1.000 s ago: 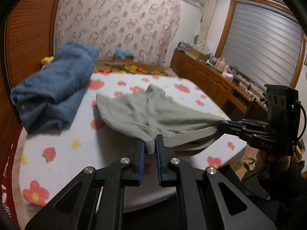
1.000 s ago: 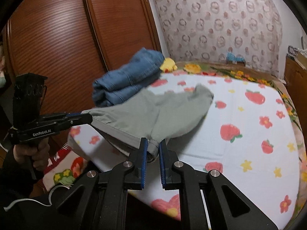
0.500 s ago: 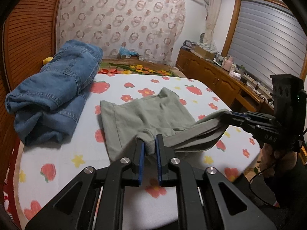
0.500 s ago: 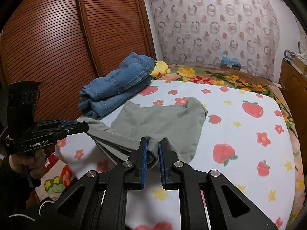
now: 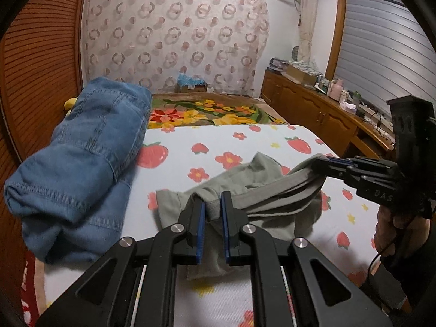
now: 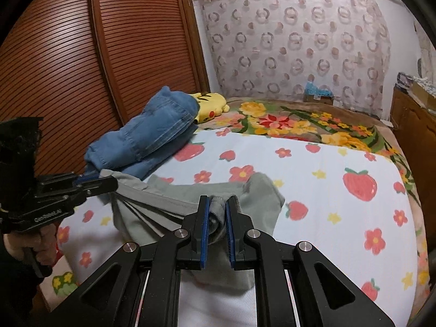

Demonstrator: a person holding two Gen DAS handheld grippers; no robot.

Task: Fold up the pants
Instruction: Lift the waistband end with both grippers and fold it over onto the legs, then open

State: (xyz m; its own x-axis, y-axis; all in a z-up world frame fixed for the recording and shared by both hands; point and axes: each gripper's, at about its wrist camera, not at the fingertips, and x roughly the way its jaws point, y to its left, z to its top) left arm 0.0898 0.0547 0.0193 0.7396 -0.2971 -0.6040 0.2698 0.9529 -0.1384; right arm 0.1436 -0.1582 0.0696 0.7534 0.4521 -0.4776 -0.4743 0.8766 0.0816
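Two tools hold the same garment, and you have carried both of them forward over the bed since a second ago.

From the left wrist view, your left tool (image 5: 212, 212) is closed on a bunched corner of the grey-green pants (image 5: 245, 188). The cloth sits pinched between the blue pads. Your right tool (image 5: 323, 162) comes in from the right side and is closed on the other corner, so a hem edge hangs stretched between the two. A second ago this edge was out near the close edge of the bed (image 5: 272, 141); now it is above the lower layer of the pants, which lies on the strawberry sheet. A pile of blue jeans (image 5: 90, 147) lies just beside the pants, to the left.

From the right wrist view, your right tool (image 6: 218, 212) grips a thick roll of the same cloth, and your left tool (image 6: 102, 184) holds its corner at the left, close to the jeans (image 6: 152, 141). The pants (image 6: 169, 199) are now doubled: the lifted part covers much of the part on the sheet, and less flat cloth shows beyond the tools than before. A yellow plush toy (image 6: 209, 105) lies behind the jeans.

I judge that the fold is halfway over. You should probably bring the held edge to the far edge, lay it flat, and only then let go of both corners.
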